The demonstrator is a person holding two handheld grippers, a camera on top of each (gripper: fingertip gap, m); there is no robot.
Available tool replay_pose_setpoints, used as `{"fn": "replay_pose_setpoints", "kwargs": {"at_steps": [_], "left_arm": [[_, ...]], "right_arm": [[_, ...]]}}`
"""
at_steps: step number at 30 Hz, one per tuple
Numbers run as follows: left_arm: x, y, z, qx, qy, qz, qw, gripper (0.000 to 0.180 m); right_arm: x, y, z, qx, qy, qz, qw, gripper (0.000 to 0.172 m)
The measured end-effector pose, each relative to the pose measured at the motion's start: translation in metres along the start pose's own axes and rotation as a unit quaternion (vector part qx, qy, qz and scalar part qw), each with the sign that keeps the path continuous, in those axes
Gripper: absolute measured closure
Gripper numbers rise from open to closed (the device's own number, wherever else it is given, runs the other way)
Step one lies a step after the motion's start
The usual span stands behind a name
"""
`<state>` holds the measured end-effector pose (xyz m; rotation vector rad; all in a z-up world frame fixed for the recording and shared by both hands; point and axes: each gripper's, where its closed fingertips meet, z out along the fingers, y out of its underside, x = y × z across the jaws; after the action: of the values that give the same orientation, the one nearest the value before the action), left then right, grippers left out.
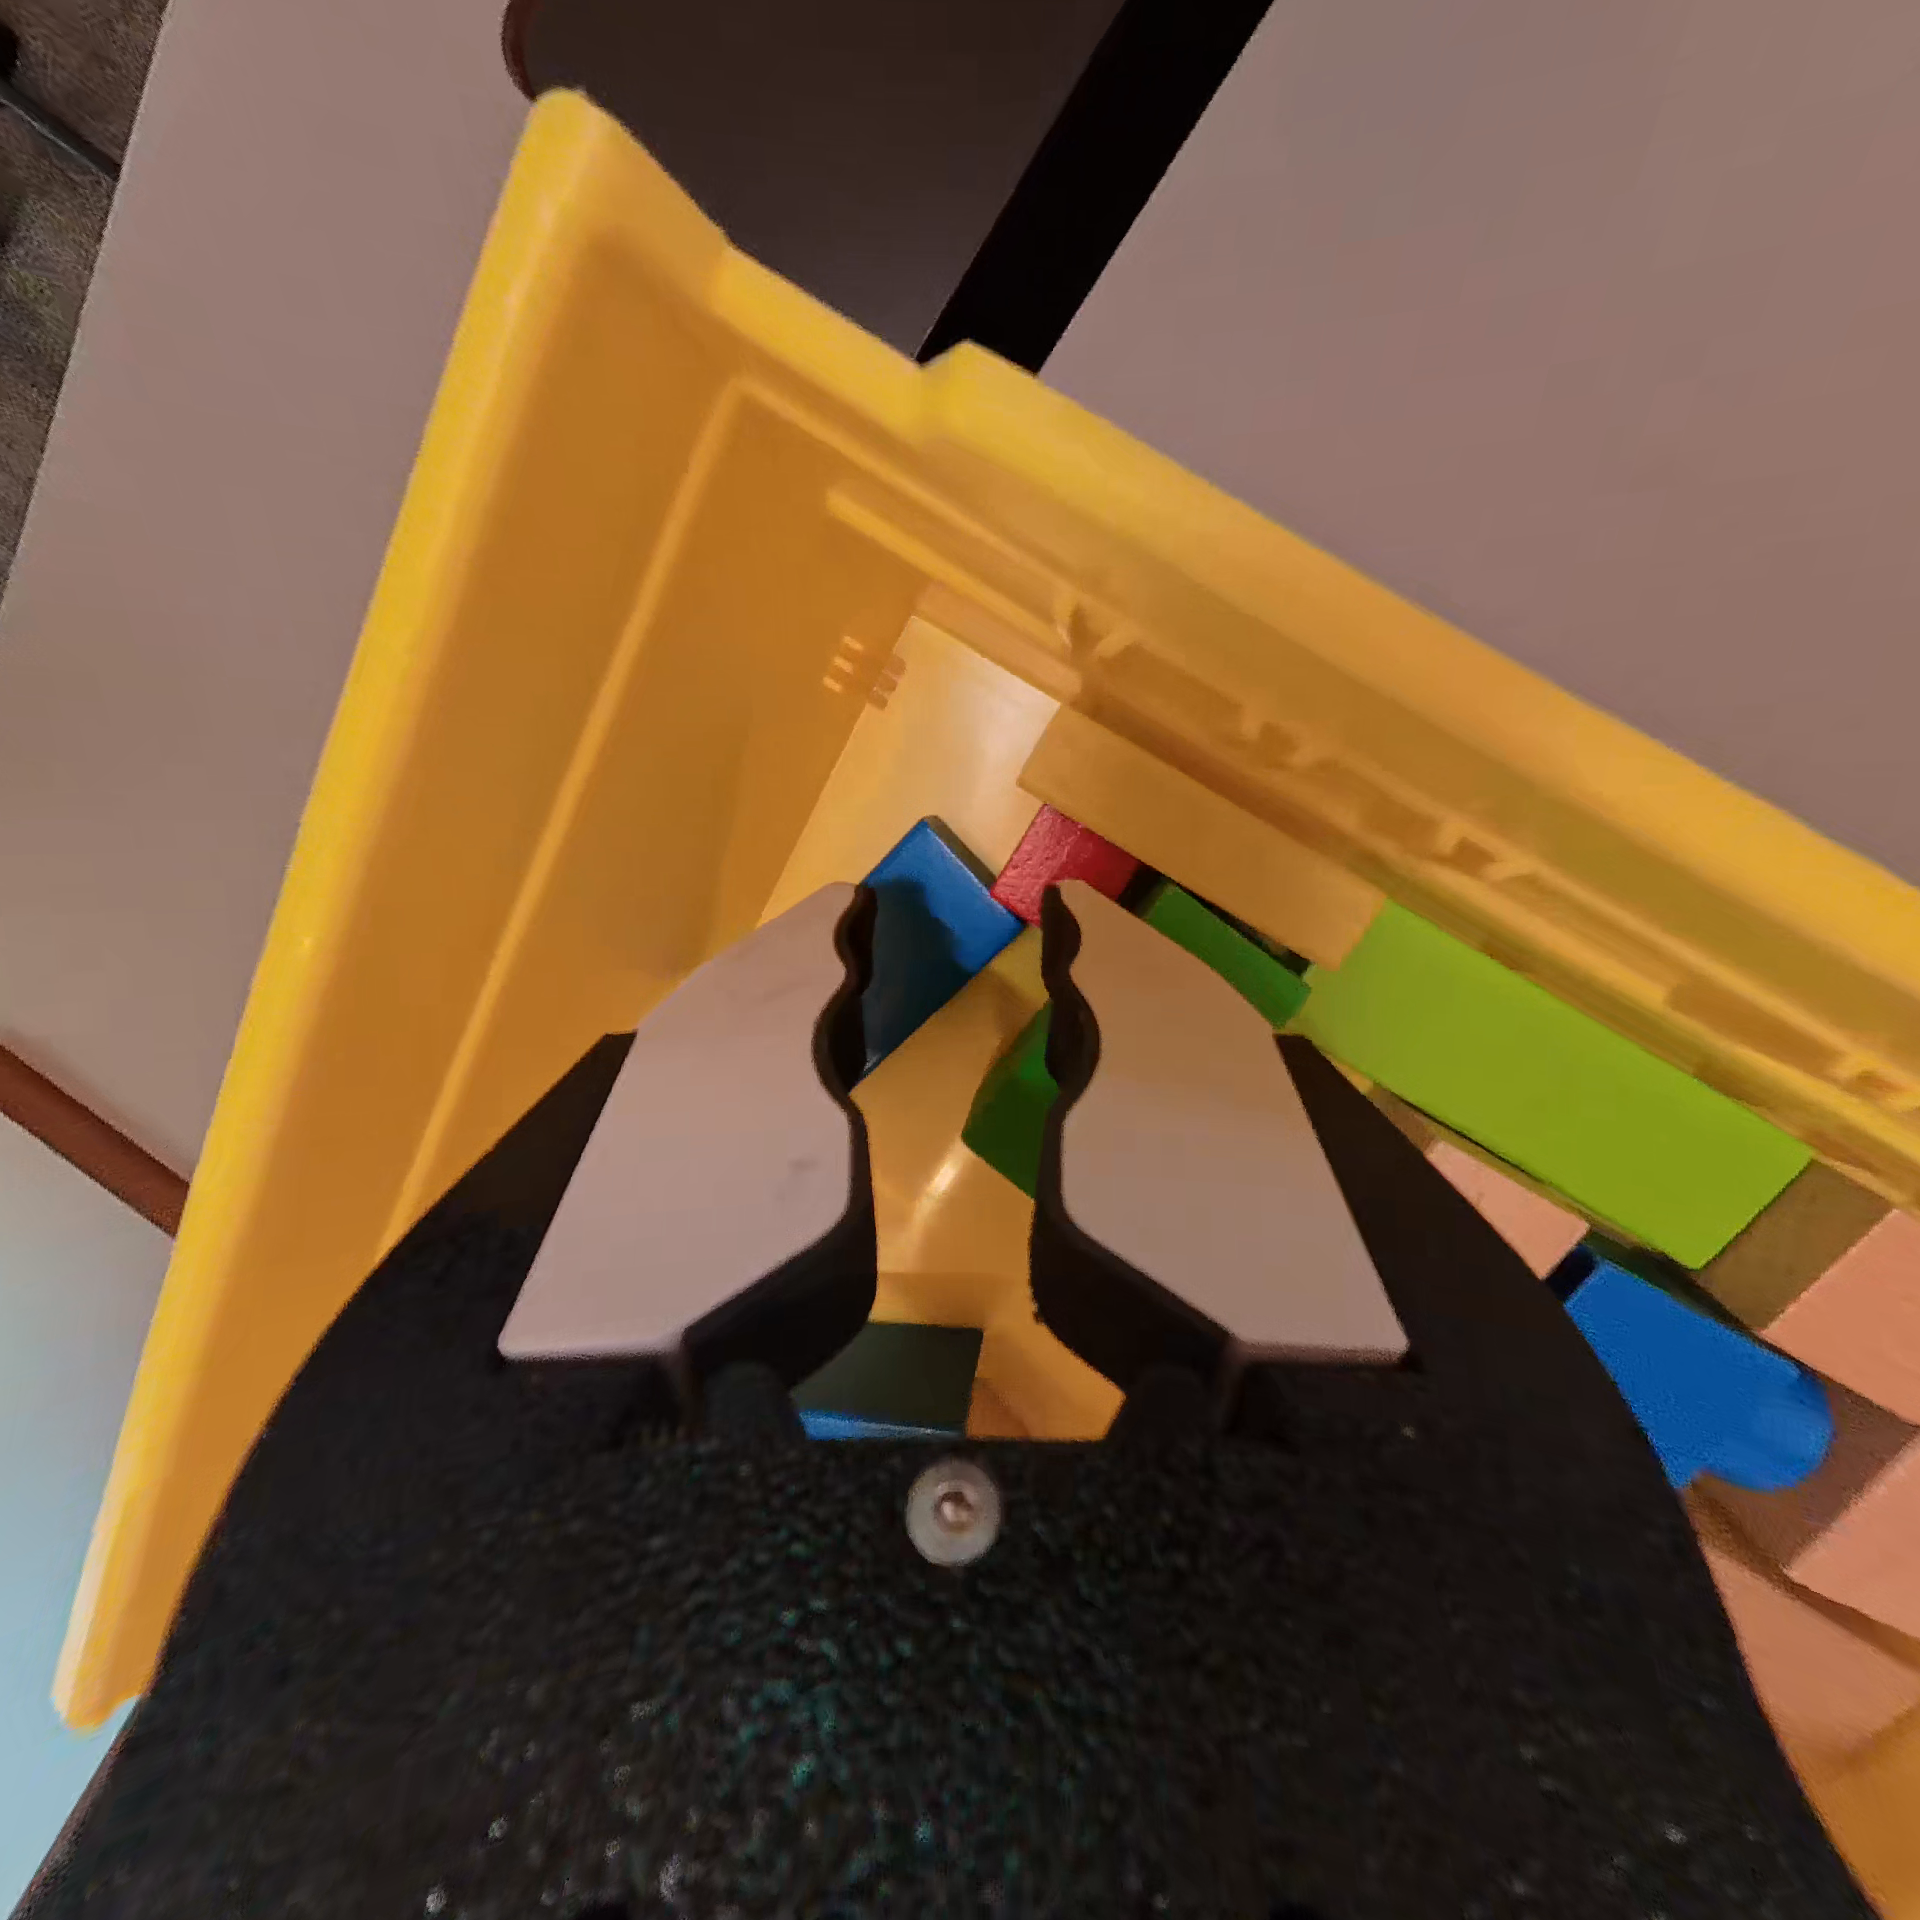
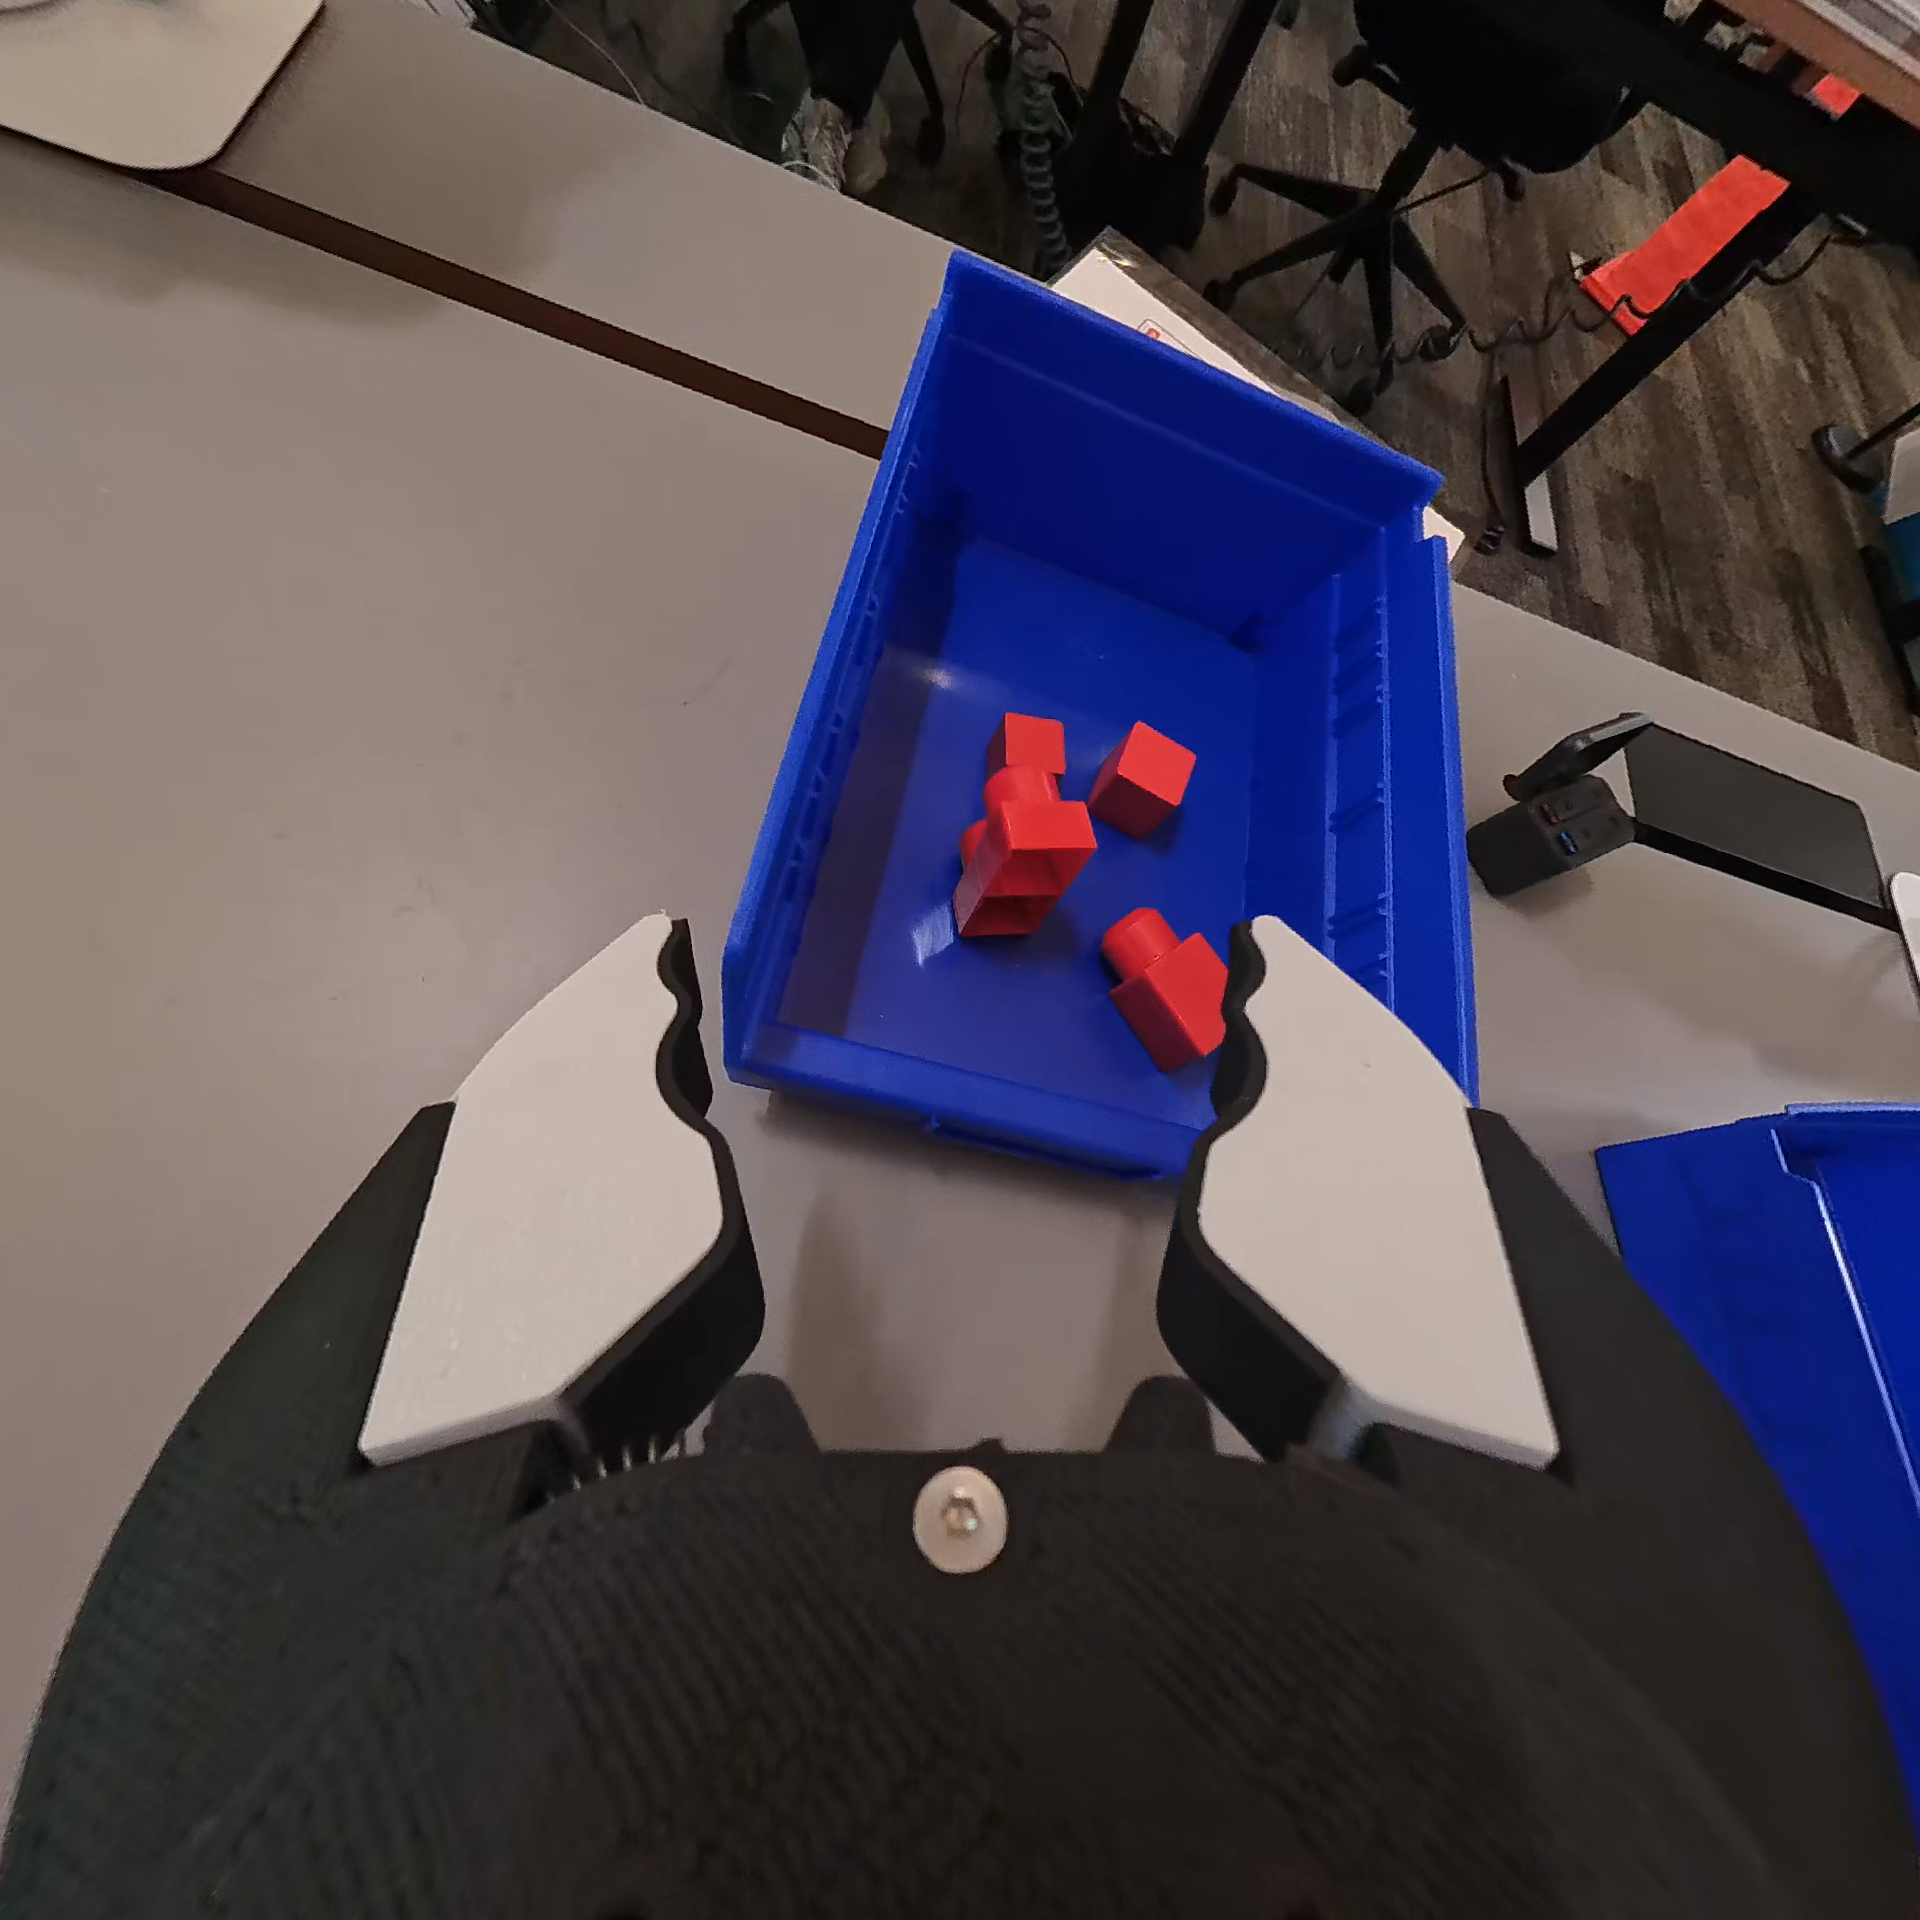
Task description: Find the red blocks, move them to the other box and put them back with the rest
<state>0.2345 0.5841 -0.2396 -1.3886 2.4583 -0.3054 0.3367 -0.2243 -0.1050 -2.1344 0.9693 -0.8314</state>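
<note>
Left claw narrowed, nothing clearly gripped, tips just short of red block wedged in yellow box; small, rigid, light: pinch flat sides. Right claw wide open, empty, above the surface near blue box holding red blocks.

Glossy moulded plastic formed the yellow box and blue box; red blocks appeared smooth plastic; desk matt.

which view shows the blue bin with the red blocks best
The right wrist view: the blue bin sits whole on the table, open side up, with several red blocks plain on its floor. The left wrist view shows none of that bin, only a yellow bin of mixed blocks.
</note>
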Motion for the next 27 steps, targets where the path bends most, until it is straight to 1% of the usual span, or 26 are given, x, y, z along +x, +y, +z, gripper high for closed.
{"fn": "replay_pose_setpoints", "kwargs": {"at_steps": [3,7,12,17,21,27], "left_arm": [[0.003,0.002,-0.001,-0.003,0.005,0.016,1.0,0.151],[0.01,0.009,-0.006,-0.022,0.009,0.068,0.997,0.151],[0.009,0.003,-0.002,-0.015,-0.015,0.125,0.992,0.147],[0.008,-0.001,0.008,-0.025,-0.012,0.138,0.99,0.149],[0.01,-0.003,0.015,-0.039,-0.008,0.153,0.987,0.156],[0.012,-0.001,0.013,-0.042,0.012,0.141,0.989,0.158]], "right_arm": [[-0.001,0.001,0.001,-0.001,-0.003,0.001,1.0,0.075],[-0.001,0.005,0.003,-0.009,0.005,-0.01,1.0,0.076],[-0.003,0.007,0.005,-0.009,0.002,-0.005,1.0,0.076],[-0.006,0.007,0.003,-0.007,0.001,-0.009,1.0,0.076],[-0.004,0.01,0.001,-0.01,0.004,-0.005,1.0,0.076],[-0.006,0.013,0.0,-0.007,0.003,-0.004,1.0,0.076]]}}
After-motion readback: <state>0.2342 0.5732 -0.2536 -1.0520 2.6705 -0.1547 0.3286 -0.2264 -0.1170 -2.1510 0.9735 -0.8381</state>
